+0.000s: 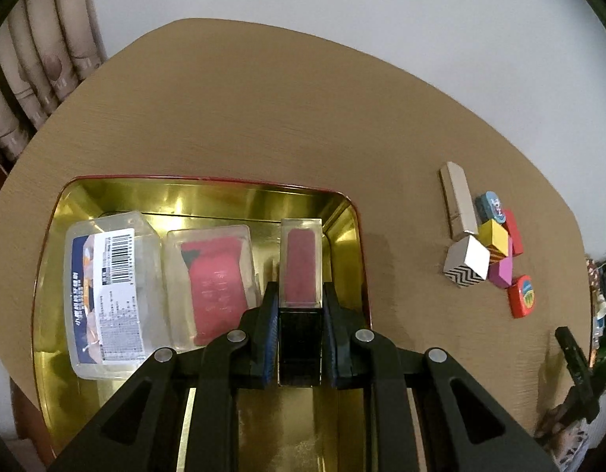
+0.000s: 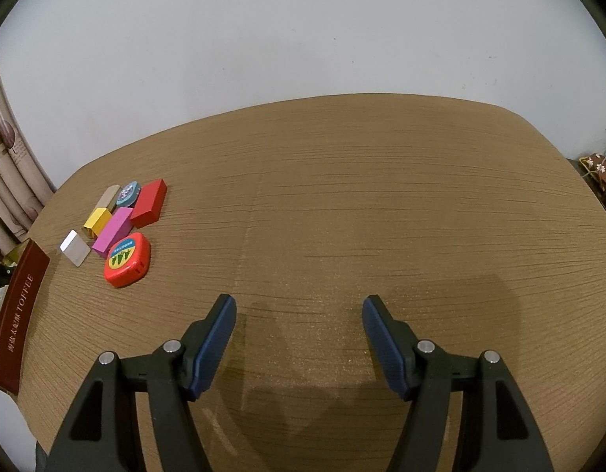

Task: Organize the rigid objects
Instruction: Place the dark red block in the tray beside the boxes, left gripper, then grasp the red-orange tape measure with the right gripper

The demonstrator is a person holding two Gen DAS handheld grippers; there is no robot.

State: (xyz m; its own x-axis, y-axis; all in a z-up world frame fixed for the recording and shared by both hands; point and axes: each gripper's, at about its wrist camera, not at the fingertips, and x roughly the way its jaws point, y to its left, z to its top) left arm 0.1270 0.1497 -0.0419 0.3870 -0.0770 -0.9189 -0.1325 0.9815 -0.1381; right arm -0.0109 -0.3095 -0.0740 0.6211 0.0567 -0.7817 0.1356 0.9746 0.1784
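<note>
Left wrist view: the left gripper (image 1: 300, 295) is clamped on a clear bottle with a black cap (image 1: 301, 275) — its blue pads press both sides at the junction of cap and dark-red body. The bottle hangs over the right part of the gold tin (image 1: 208, 192), close to its right wall. Inside the tin, to the left, lie a clear box with a barcode label (image 1: 106, 295) and, just beside it, a clear case with a red insert (image 1: 214, 279). On the wooden table (image 1: 263, 118), well apart to the right of the tin, sits a cluster: a beige stick (image 1: 458, 202), a white cube with a zigzag side (image 1: 467, 261), a yellow block (image 1: 494, 236) and a red tape measure (image 1: 521, 295).

Right wrist view: the right gripper (image 2: 299, 308) hovers over bare table with its fingers spread wide — nothing between them. The cluster lies far left; the pink block (image 2: 113, 232) touches the red block (image 2: 148, 202), with the tape measure nearest. The tin's dark-red side reading TOFFEE shows at the left edge.
</note>
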